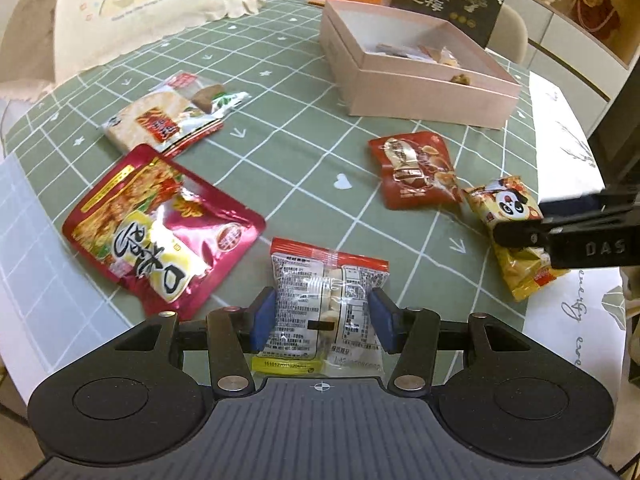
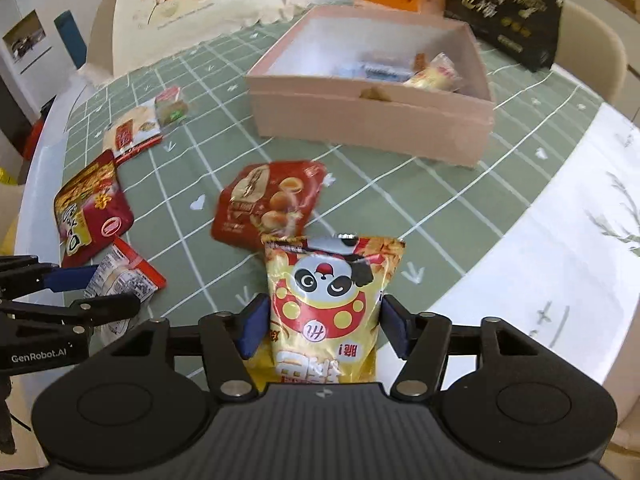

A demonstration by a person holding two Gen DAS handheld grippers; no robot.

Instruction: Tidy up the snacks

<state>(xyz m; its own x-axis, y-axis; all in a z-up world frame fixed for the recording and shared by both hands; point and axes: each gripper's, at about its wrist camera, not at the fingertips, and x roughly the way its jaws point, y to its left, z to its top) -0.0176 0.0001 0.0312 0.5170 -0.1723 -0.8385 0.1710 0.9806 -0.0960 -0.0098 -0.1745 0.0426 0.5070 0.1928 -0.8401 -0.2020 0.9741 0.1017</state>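
Partly done: a few snacks sit in the open pink cardboard box [image 1: 420, 80], most still lie on the green checked desk [image 1: 288, 152].
From left: large crimson foil pouch [image 1: 160, 224], pale cracker packs [image 1: 160, 120], clear red-topped wafer packet [image 1: 326, 304] between my left gripper [image 1: 323, 320] jaws, apparently touching; brown-red pastry pouch [image 1: 414, 172]; yellow panda bag [image 2: 332, 304] between my right gripper [image 2: 324, 332] jaws, grip unclear. I'd say five remain.
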